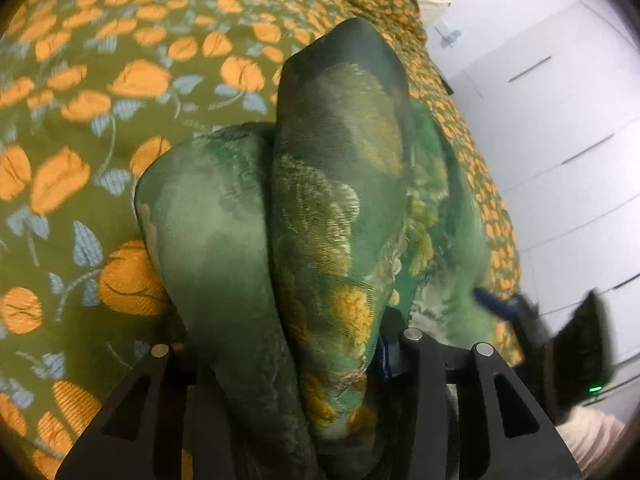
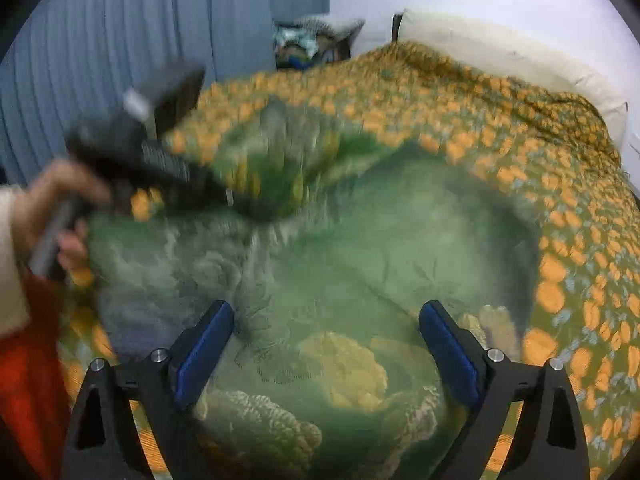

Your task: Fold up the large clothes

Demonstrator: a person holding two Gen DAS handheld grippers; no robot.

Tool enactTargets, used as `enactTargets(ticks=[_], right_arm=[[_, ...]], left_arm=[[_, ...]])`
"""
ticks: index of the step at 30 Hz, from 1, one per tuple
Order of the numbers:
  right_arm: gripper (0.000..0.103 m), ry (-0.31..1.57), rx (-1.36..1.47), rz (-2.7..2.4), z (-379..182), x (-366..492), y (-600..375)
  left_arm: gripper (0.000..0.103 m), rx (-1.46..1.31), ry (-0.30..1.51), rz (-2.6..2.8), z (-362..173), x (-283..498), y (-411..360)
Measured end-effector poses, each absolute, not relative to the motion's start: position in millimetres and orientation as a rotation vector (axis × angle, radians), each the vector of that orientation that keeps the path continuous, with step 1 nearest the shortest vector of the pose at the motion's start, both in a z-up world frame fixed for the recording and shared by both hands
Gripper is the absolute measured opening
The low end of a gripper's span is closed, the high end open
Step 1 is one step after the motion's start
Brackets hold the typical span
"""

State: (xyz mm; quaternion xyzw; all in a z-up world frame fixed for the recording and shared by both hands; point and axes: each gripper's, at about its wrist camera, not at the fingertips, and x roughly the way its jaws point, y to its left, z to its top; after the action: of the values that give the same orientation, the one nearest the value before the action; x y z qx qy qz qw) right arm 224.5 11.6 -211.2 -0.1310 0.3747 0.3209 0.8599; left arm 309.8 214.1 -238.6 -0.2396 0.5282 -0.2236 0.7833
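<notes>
On the bed [image 2: 560, 184], over its orange-flowered cover, lies the green garment [image 2: 360, 240], bunched and partly doubled, nearer to the person's edge than to the pillow [image 2: 500, 52] at the far end. The step in hand looks like one fold in the middle of the work: a part of the cloth is carried across while the rest lies flat. The left hand-held gripper [image 1: 312, 360] has thick folds of the garment between its jaws, and the cloth stands up in two humps in front of it; the jaws are partly apart, and the cloth hides the pads, so I cannot tell if they press it or let it go. The right hand-held gripper [image 2: 324, 356] is wide open, its blue pads [image 2: 204, 356] on both sides of the flat cloth and holding nothing. Both point steeply down at the bed. In the right wrist view the person's left hand [image 2: 60, 216] grips the handle near the left edge, blurred. Next, I judge, the right one must find a free edge or corner and close on it, so the next fold lies straight.
</notes>
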Motion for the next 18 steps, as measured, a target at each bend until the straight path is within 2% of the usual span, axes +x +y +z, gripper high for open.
enactTargets(ticks=[3, 6, 9, 11, 14, 18], right_arm=[[0.097, 0.813, -0.294, 0.662, -241, 224, 11], [0.098, 0.788, -0.322, 0.648, -246, 221, 12], [0.1, 0.785, -0.336, 0.647, -241, 219, 12], [0.1, 0.779, -0.334, 0.653, -230, 216, 9], [0.099, 0.772, -0.242, 0.652, -194, 213, -3], [0.099, 0.726, -0.07, 0.623, -144, 211, -11]], left_arm=[[0.042, -0.538, 1.119, -0.488, -254, 308, 213], [0.043, -0.567, 1.099, -0.473, -255, 305, 213], [0.051, -0.524, 1.093, -0.476, -237, 294, 210], [0.061, -0.491, 1.098, -0.481, -217, 285, 208], [0.068, -0.438, 1.082, -0.495, -184, 273, 208], [0.07, -0.358, 1.052, -0.47, -155, 256, 217]])
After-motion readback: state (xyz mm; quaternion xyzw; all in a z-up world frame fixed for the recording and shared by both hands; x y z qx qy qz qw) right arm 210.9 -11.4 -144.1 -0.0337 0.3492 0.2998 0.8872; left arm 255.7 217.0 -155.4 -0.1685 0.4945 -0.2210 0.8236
